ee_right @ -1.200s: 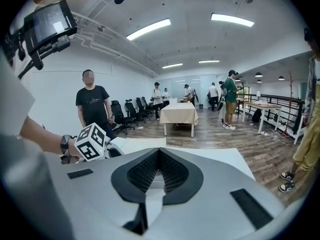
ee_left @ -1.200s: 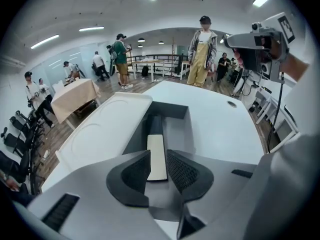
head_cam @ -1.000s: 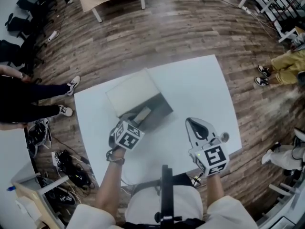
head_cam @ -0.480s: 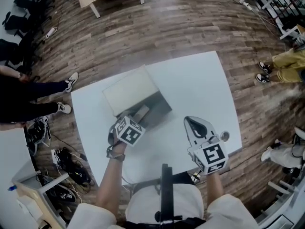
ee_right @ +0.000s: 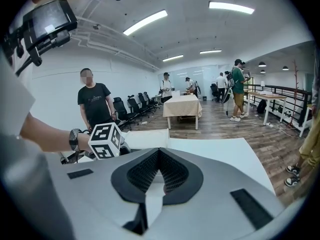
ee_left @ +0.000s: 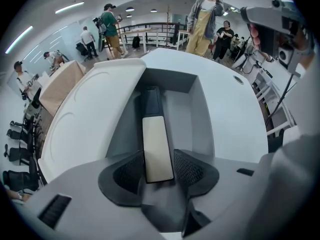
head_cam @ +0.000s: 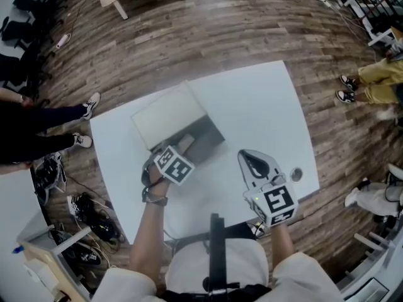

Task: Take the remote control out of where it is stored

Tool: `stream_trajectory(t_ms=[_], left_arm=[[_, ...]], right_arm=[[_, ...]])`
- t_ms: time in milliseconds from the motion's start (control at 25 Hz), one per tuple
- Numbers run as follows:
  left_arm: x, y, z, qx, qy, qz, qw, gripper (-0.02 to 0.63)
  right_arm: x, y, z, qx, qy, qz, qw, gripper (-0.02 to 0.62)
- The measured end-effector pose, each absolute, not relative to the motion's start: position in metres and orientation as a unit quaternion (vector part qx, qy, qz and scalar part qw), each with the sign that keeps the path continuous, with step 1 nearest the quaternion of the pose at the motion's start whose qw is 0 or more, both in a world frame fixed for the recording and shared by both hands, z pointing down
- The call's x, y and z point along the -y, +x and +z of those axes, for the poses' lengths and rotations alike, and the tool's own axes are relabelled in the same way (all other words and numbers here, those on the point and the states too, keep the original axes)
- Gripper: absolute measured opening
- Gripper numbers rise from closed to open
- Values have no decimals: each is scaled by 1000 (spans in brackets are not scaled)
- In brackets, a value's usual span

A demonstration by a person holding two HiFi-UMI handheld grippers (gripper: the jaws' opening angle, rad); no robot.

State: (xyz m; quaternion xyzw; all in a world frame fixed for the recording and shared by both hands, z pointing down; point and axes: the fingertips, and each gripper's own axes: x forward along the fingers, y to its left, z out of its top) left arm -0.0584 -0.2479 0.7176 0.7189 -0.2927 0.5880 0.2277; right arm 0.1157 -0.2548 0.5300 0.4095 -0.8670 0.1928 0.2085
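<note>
An open grey box [head_cam: 213,135] stands on the white table [head_cam: 264,109], its pale lid [head_cam: 167,115] folded back to the left. A cream remote control [ee_left: 157,144] lies lengthwise inside the box [ee_left: 200,115], with a dark flat item [ee_left: 151,100] beyond it. My left gripper [ee_left: 159,170] reaches into the box from the near side. Its jaws are opening, and the near end of the remote lies between the pads [ee_left: 189,168] with nothing squeezing it. In the head view the left gripper [head_cam: 174,152] covers most of the remote. My right gripper [head_cam: 250,160] hovers shut and empty to the box's right.
A small round cap [head_cam: 296,174] sits in the tabletop near the right edge. People stand around on the wooden floor, with feet near the table's left side [head_cam: 92,106] and right side [head_cam: 345,87]. A cloth-covered table [ee_right: 183,105] stands farther off.
My left gripper has shifted a little forward and right over the box's near end, above the remote. The right gripper has hardly moved.
</note>
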Motion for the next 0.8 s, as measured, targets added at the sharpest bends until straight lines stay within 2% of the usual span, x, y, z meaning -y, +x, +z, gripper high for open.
stream_trajectory(t_ms=[360,800], left_arm=[[245,-65,729,269,688,636,222,183],[243,-65,725,258,693,638,214,181]], right_arm=[[250,118,529,865,414,194,207,0],[240,131,521,857,429,193,208,0]])
